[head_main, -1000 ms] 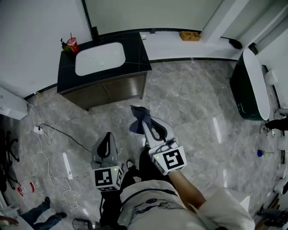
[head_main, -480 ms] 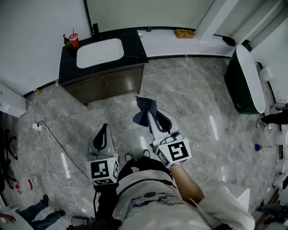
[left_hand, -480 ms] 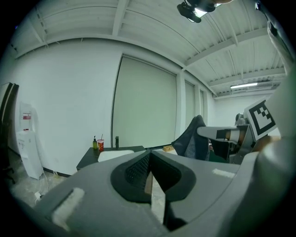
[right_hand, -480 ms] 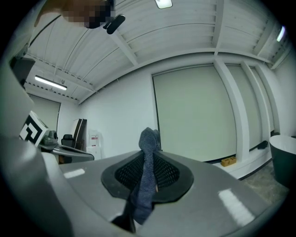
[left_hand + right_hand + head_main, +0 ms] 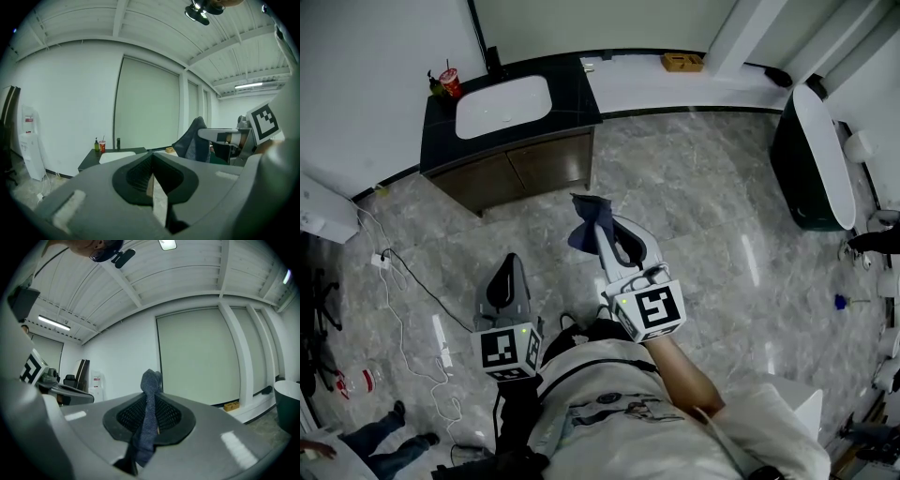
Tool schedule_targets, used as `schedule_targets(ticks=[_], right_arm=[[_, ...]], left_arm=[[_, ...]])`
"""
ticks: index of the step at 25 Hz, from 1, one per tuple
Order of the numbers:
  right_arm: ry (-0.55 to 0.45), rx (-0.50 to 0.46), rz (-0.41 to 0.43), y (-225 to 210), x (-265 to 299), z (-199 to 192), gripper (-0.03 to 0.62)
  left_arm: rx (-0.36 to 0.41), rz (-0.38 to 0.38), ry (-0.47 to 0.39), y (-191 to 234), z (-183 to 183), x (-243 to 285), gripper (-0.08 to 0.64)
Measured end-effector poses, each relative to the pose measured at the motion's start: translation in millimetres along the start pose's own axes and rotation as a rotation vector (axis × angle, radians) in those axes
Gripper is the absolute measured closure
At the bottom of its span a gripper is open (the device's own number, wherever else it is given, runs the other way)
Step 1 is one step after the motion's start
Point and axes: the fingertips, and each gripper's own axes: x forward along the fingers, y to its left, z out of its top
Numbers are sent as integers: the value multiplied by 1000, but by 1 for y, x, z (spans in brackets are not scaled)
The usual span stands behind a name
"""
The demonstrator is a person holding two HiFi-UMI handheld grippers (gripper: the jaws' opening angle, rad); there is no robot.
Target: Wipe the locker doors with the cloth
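Blue-grey cloth (image 5: 581, 232) is pinched in the right gripper (image 5: 605, 236). Its jaws have just been closing tighter on the fabric. In the right gripper view the cloth runs up between the jaws and flops out past the tips. That gripper is held out over the grey marble floor (image 5: 694, 187), aimed roughly toward a black-topped desk (image 5: 572, 94) with a white basin (image 5: 502, 103) set in it, and well apart from it. A red cup (image 5: 449, 82) with a straw sits on the desk's far left corner, by the wall. The left gripper (image 5: 509, 262) hangs lower and to the left, near the person's body, with its jaws together and nothing between them. A white cable (image 5: 412, 281) snakes across the floor on the left. A dark tub (image 5: 811, 159) stands off to the right.
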Motion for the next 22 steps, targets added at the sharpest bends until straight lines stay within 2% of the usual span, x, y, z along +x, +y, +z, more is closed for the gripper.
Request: schedule_targets(ticks=[22], right_arm=[[-29, -19, 32, -25, 1, -1, 543]], left_arm=[[-4, 20, -6, -15, 0, 23, 557]])
